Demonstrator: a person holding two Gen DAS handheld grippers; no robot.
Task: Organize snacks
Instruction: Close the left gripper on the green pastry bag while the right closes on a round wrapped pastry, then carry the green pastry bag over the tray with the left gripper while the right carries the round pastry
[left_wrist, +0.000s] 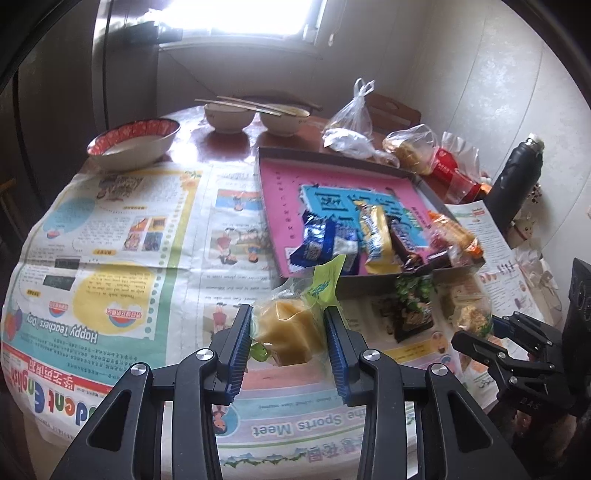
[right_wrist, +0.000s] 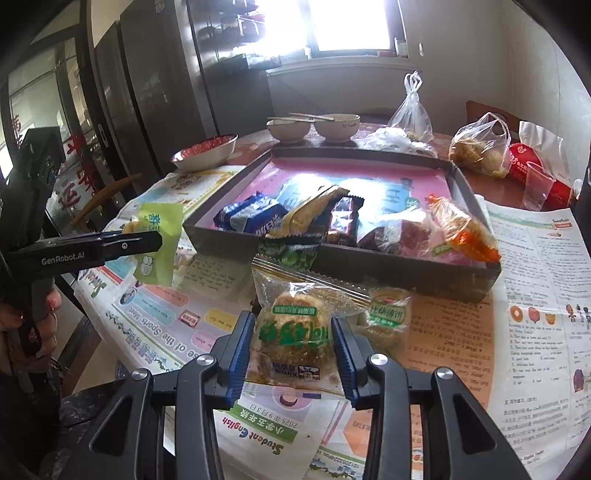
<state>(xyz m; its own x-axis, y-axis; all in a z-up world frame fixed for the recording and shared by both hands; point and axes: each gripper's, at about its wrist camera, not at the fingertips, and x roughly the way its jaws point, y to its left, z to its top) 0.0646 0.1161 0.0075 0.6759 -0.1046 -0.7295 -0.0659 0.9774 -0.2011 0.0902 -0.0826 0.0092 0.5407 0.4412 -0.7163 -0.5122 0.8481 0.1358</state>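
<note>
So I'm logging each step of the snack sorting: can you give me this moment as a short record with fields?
left gripper: shut on yellow cake packet, held off the newspaper
right gripper: shut on green-label pastry packet, low over the newspaper
tray: dark box with pink lining, several snacks in its near end
in tray: blue packet, orange packet
outside tray: green pea packet against its front wall, second green-label packet
far end of table: three bowls, plastic bags
</note>
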